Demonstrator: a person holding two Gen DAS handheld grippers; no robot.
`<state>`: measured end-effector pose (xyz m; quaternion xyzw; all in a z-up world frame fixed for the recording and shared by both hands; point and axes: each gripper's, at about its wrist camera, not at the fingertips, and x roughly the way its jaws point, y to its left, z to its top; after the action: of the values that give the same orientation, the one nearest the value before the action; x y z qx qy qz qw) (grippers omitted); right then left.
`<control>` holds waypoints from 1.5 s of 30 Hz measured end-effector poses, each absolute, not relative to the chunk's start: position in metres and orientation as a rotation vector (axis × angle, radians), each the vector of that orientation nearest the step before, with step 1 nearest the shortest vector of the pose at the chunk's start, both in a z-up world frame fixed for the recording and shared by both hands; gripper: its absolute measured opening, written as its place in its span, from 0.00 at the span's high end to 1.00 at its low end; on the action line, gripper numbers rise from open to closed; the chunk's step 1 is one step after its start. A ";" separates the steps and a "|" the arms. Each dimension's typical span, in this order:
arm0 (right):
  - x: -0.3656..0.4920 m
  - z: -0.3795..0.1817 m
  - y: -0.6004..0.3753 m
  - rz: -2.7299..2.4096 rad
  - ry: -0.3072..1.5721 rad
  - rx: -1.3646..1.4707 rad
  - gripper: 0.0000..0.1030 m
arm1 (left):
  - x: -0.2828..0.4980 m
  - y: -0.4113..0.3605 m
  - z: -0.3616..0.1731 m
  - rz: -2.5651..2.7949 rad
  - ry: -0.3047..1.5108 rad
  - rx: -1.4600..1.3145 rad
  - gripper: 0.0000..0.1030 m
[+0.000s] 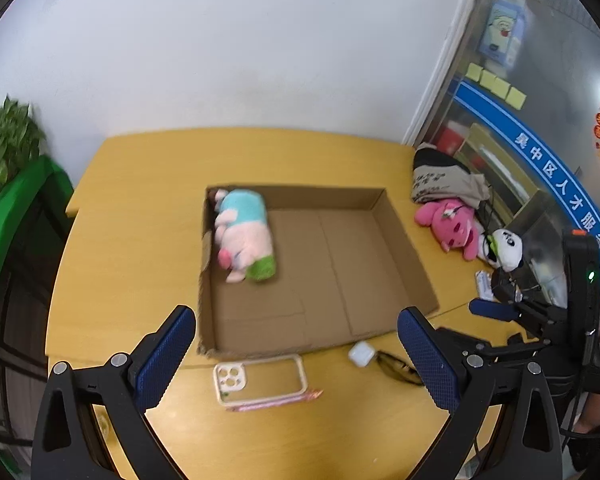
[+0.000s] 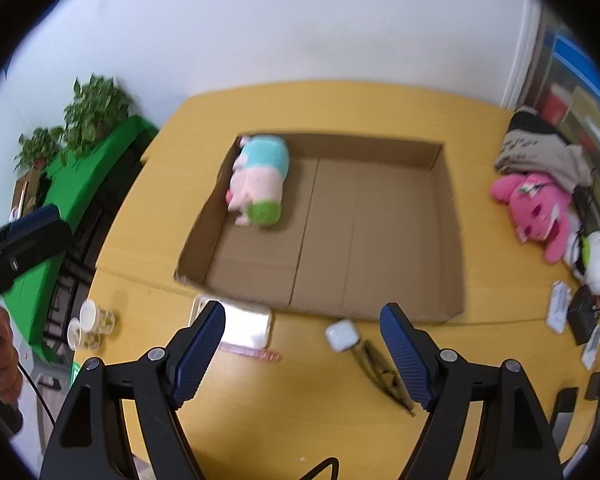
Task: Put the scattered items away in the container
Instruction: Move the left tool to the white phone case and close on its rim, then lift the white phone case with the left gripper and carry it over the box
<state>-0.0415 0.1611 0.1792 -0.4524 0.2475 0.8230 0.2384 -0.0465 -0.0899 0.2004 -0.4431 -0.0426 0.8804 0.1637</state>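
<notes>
Shallow brown cardboard box (image 1: 340, 264), open top, sits mid-desk; one pastel plush toy, blue, pink and green (image 1: 246, 236), already lies inside against its left wall, long axis running front to back. Rest of the box floor bare. Scattered items outside: a clear phone case with cream rim (image 1: 260, 378) lies flat just in front of the box's near-left corner, long axis left-right, with a thin pink strip (image 1: 276, 396) touching its near edge; a small white square block (image 1: 361, 354) and a pair of dark glasses (image 1: 398, 368) sit just right of it, near the box's front wall. On the right side of the yellow wooden desk (image 1: 140, 216), beside the box's right wall: a pink plush animal (image 1: 448, 224), a white-and-black panda plush (image 1: 506, 250), and a beige and black cloth bag (image 1: 444, 178) behind them. Left gripper (image 1: 296, 360): fingers spread wide, nothing between them, hovering above the near desk edge; the phone case lies straight ahead, slightly left of centre between the fingers. Right gripper (image 2: 304, 354): fingers also apart, empty; white block sits ahead between them, glasses just by the right finger. Judgement: task barely started. Left is better placed for the case, right for block or glasses; case's flat lie may make a pinch awkward. Small clear cups (image 2: 88, 326) at far left edge.
</notes>
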 end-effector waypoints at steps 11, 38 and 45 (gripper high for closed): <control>-0.083 0.046 0.124 2.179 0.873 -1.380 0.24 | -0.063 -0.154 0.084 2.388 -0.214 -1.549 0.04; -0.145 -0.069 0.121 2.079 0.777 -1.542 0.84 | -0.096 -0.147 -0.098 2.120 -0.290 -1.948 0.90; -0.141 -0.068 0.118 2.072 0.818 -1.601 0.96 | -0.080 -0.141 -0.090 2.118 -0.264 -1.970 0.94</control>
<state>-0.1412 0.1178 -0.0681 -0.5721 0.2922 0.7404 0.1978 -0.0805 -0.1415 -0.0899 -0.6735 -0.0901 0.7241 0.1181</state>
